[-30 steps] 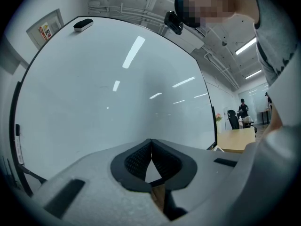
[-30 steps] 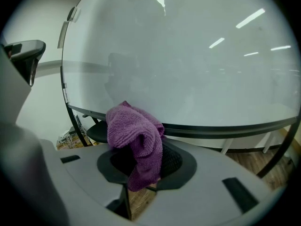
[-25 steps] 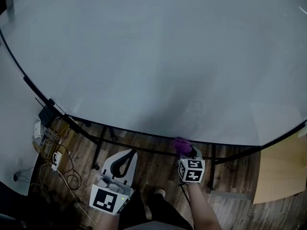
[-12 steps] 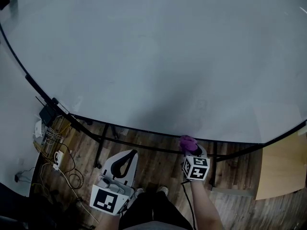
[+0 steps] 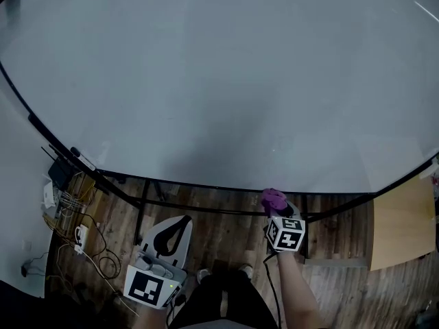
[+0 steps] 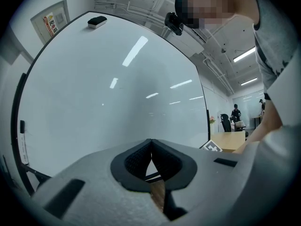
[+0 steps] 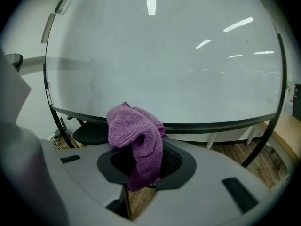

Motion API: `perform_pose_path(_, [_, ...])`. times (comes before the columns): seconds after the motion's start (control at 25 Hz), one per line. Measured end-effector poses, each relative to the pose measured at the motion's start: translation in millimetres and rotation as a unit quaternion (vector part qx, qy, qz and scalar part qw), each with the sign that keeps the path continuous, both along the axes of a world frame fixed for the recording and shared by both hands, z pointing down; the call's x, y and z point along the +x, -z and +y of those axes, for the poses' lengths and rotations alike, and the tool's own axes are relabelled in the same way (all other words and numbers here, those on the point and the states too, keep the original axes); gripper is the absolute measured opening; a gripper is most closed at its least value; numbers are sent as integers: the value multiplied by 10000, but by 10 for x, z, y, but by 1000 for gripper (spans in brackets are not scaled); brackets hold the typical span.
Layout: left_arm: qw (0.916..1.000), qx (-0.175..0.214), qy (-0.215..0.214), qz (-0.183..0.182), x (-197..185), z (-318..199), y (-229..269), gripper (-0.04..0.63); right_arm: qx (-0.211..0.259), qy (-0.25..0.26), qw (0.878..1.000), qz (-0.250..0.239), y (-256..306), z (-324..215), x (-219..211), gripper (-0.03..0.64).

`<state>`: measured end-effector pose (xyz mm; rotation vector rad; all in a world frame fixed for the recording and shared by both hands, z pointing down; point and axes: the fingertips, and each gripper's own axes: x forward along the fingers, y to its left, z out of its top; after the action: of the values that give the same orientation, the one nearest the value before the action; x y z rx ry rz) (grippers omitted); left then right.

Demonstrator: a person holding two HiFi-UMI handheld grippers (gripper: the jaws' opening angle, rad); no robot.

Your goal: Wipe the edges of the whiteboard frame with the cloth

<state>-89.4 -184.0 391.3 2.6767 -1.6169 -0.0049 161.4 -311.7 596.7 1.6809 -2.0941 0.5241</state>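
A large whiteboard (image 5: 226,81) fills the head view, its black bottom frame edge (image 5: 206,186) curving across the lower part. My right gripper (image 5: 278,208) is shut on a purple cloth (image 5: 273,199), which sits just below that bottom edge. In the right gripper view the cloth (image 7: 136,135) bunches out of the jaws, with the frame edge (image 7: 211,124) close behind it. My left gripper (image 5: 173,228) hangs lower at the left, away from the board, its jaws closed on nothing. The left gripper view shows the pads (image 6: 141,159) meeting, the whiteboard (image 6: 108,93) beyond them.
Black stand bars (image 5: 147,201) run under the board over a wooden floor (image 5: 226,242). A tangle of cables and a wire basket (image 5: 68,208) lie at the lower left. A wooden tabletop (image 5: 401,221) stands at the right. An eraser (image 6: 97,20) sits on the board's top edge.
My right gripper has carried the cloth a little to the right along the bottom frame edge. The left gripper has stayed low at the left.
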Motion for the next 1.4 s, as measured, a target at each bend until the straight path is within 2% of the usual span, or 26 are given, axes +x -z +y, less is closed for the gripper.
perform_pose_path(0.24, [10000, 27, -58, -21, -4, -6, -21, 15, -18, -47, 9999, -90, -4, -1, 10, 98])
perform_pose_path(0.4, [9998, 176, -5, -73, 84, -69, 28, 16, -14, 79, 9998, -205, -19, -5, 3, 100])
perform_pose_path(0.68, [9997, 194, 85, -133, 542, -98, 69, 16, 8, 415, 9984, -390, -47, -22, 129, 100])
perform_pose_path(1.08, [9990, 207, 208, -323, 1266, -125, 91, 16, -57, 949, 9949, -326, -98, -50, 481, 101])
perform_pose_path(1.4, [9992, 146, 215, -320, 1642, -218, 89, 15, -30, 1093, 9936, -269, -75, -64, 748, 103])
